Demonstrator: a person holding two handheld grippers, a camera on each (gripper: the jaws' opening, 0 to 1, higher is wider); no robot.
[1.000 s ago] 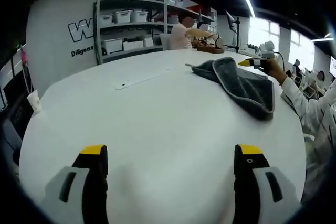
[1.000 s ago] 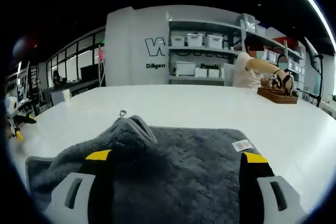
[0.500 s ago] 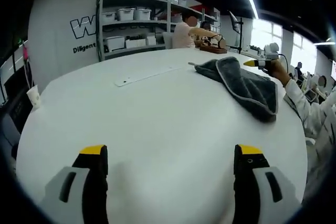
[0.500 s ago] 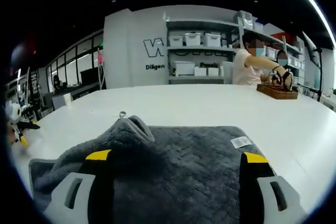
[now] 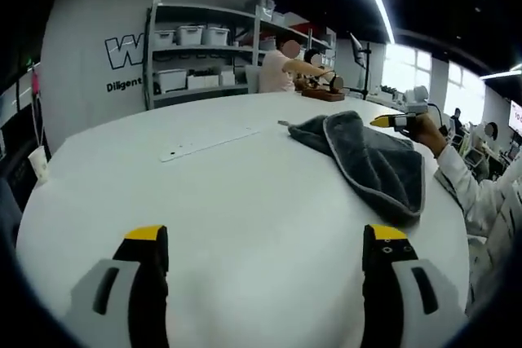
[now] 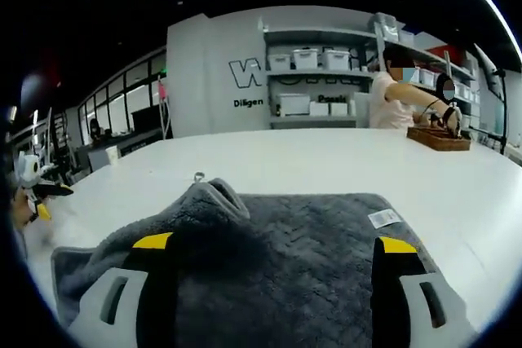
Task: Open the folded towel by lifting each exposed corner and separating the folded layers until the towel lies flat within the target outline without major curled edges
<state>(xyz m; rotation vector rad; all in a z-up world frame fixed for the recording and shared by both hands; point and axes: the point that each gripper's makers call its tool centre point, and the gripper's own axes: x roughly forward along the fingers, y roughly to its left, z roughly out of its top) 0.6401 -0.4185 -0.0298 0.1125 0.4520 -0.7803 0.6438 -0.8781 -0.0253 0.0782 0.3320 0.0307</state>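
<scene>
Room: workshop with a lettered grey wall, shelving (image 5: 204, 46) stacked with white bins, ceiling light strips.
Counter (image 5: 204, 201): wide, white, bare apart from the towel and a pale strip (image 5: 208, 142) lying farther back.
Towel (image 6: 294, 258): dark grey, folded, lying on the counter; one fold humped up at the left, small white care tag (image 6: 383, 218) at the far right corner; edge binding visible in the left gripper view (image 5: 367, 160).
Left gripper (image 5: 265, 238): fingers spread wide, nothing between them; held well apart from the towel, probably waiting its turn.
Right gripper (image 6: 273, 246): fingers spread, empty, low over the towel, likely lined up for a corner.
Target outline: cannot tell.
</scene>
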